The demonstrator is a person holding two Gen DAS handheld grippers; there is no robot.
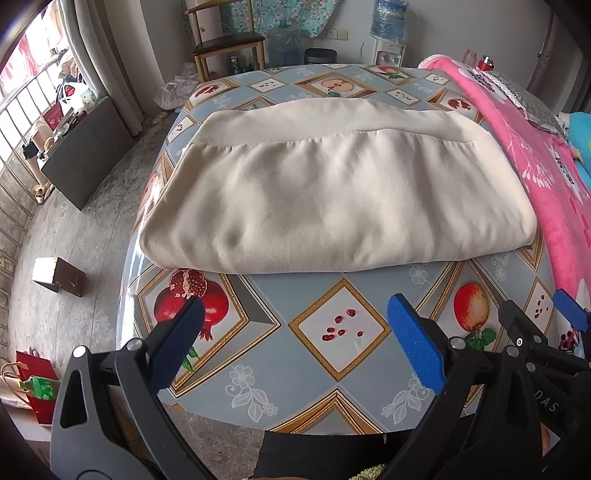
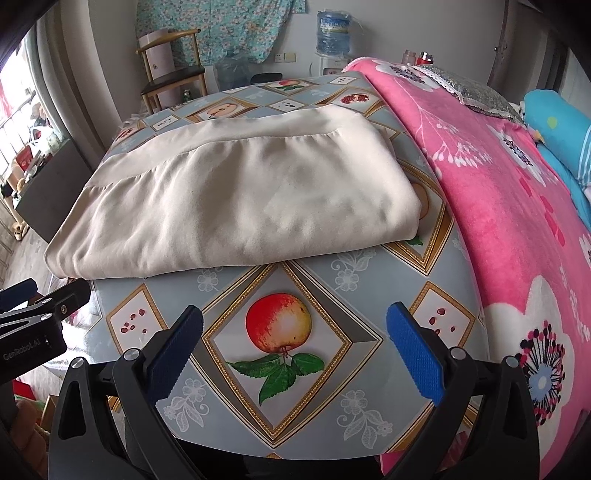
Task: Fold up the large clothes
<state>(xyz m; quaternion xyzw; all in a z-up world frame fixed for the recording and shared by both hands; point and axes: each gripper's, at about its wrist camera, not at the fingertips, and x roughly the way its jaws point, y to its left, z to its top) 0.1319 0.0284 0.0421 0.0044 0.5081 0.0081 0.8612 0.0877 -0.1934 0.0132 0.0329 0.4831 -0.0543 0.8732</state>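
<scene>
A cream garment [image 1: 325, 192] lies folded into a thick rectangle on the fruit-patterned table [image 1: 332, 369], its hem band toward the far side. It also shows in the right wrist view [image 2: 236, 199]. My left gripper [image 1: 295, 332] is open and empty, hovering over the table's near edge, short of the garment. My right gripper [image 2: 295, 332] is open and empty, over the apple print, also short of the garment. The right gripper shows at the right edge of the left view [image 1: 546, 332]; the left gripper shows at the left edge of the right view [image 2: 33, 314].
A pink flowered blanket [image 2: 498, 206] covers the table's right side, with a blue pillow [image 2: 561, 125] beyond. A wooden chair [image 1: 225, 40], water bottles [image 1: 388, 18] and a dispenser stand behind the table. A box [image 1: 59, 275] and a red bag [image 1: 37, 384] sit on the floor at left.
</scene>
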